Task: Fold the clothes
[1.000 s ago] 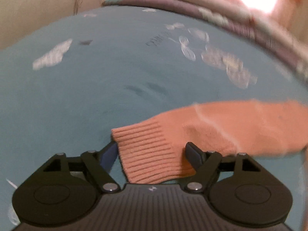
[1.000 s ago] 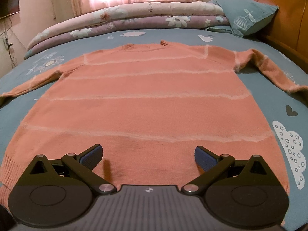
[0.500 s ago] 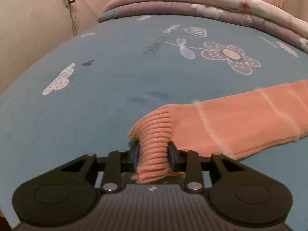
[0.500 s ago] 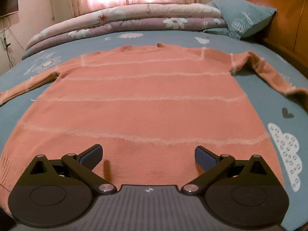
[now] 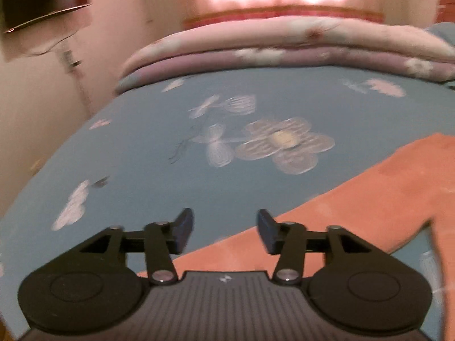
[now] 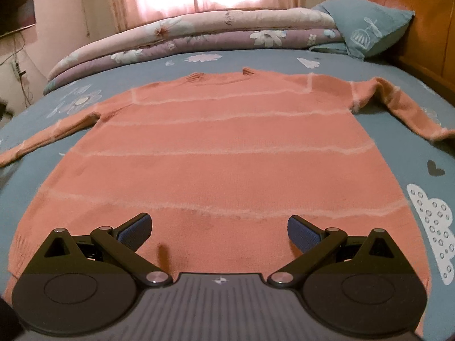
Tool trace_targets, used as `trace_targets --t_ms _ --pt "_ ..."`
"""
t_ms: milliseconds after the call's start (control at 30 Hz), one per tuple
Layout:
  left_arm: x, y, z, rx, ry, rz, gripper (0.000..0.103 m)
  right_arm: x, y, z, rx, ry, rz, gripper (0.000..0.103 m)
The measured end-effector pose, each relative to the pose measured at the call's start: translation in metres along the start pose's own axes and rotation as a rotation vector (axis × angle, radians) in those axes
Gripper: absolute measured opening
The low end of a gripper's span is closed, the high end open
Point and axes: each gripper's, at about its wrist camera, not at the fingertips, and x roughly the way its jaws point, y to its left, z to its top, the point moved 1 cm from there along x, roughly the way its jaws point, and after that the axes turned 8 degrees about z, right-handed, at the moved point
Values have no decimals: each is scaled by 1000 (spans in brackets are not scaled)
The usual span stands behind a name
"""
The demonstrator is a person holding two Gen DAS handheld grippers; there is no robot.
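Sweater spread flat on bed for folding, left hand-held gripper spread above sleeve, right hand-held gripper spread over hem.

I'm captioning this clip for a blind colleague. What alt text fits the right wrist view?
An orange sweater with pale stripes lies flat on a blue bedsheet, both sleeves spread out to the sides. The open right gripper hovers over its hem. Behind are a folded floral quilt, a blue pillow and a wooden headboard.
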Motion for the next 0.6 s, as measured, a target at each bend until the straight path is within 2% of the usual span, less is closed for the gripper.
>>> trace_targets --t_ms 133,233,267,367,433,500,567,600 --pt "27 -11 -7 -59 75 -77 65 -1 -7 -2 13 -5 4 103" --pt "42 -24 -21 -108 145 -162 62 2 -14 -3 50 -1 15 103" --pt "44 -31 -24 -90 139 -178 63 3 -16 -3 61 1 16 103" --pt "46 -61 -32 52 95 -124 65 5 -16 -5 70 2 17 103" --pt "53 -72 -40 108 106 -121 65 4 -15 -5 52 1 16 103" --pt "57 -70 -51 123 99 -126 68 3 -16 -5 42 -6 3 103" --pt "59 -53 -58 68 115 -117 82 2 -20 -6 55 -10 2 103" --pt "61 -43 -61 34 127 -112 85 2 -22 -6 70 -11 7 103"
